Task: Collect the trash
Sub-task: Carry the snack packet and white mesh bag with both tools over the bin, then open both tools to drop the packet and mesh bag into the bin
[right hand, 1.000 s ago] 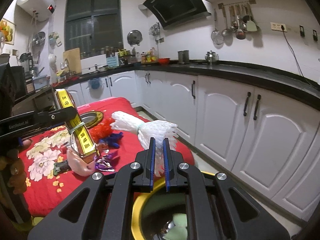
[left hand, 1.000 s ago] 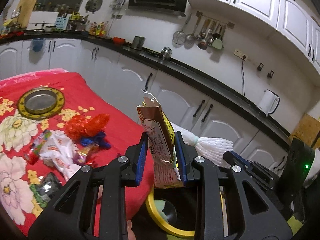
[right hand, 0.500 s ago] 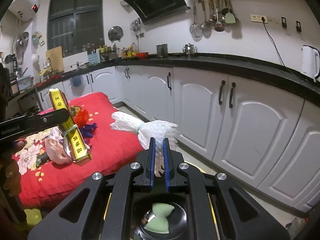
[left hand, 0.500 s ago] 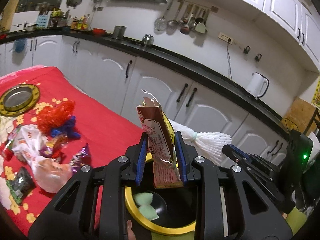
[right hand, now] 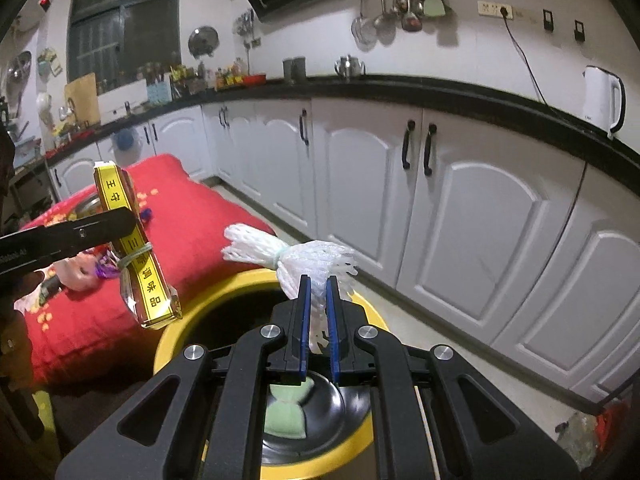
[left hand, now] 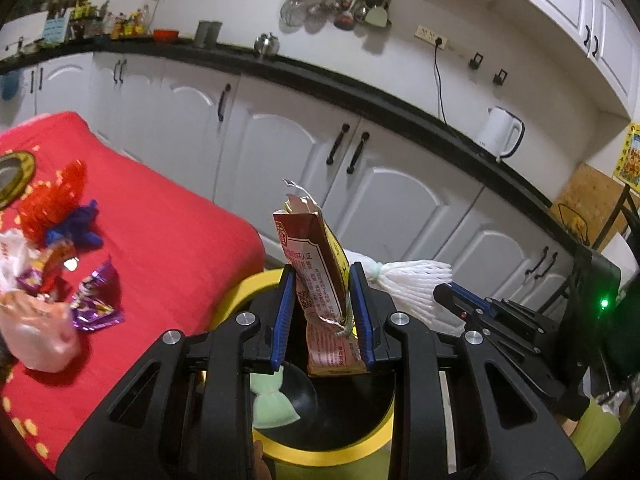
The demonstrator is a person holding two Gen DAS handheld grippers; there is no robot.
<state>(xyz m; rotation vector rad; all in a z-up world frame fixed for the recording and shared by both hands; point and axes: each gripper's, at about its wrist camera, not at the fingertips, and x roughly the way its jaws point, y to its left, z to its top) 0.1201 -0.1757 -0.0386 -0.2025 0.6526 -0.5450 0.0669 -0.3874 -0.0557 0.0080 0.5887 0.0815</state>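
Left wrist view: a kitchen with white cabinets [left hand: 384, 200] under a black countertop [left hand: 400, 112], a white kettle [left hand: 500, 132] on it and utensils hung on the wall above. To the left of the jaws lies a table under a red cloth [left hand: 168, 248], with a heap of wrappers [left hand: 60, 240] near its edge. Directly below the jaws stands a yellow-rimmed bin [left hand: 320, 456] with a black inside and a pale green wrapper [left hand: 272, 404] on its bottom. The left gripper [left hand: 322, 308] is clamped narrowly on a torn seasoning packet [left hand: 316, 280], which stands nearly upright between the blue pads, its long axis running up and down, torn mouth above the jaws and lower end hanging over the bin's opening. Just right of the jaws a white foam net [left hand: 412, 280] shows, held by the other tool.

Right wrist view: the same cabinets [right hand: 460, 208] and countertop, a dark window and range hood at upper left. The bin [right hand: 224, 292] sits below the jaws, the green wrapper [right hand: 286, 408] inside. The right gripper [right hand: 316, 316] is pinched almost closed on the white foam net [right hand: 296, 260], whose long axis lies roughly level, its tied tail pointing left of the jaws and its flared end at the pads. To the left, the seasoning packet [right hand: 136, 252] hangs tilted, yellow edge facing the camera, gripped by the left tool above the bin's rim, with the red cloth [right hand: 188, 220] behind.
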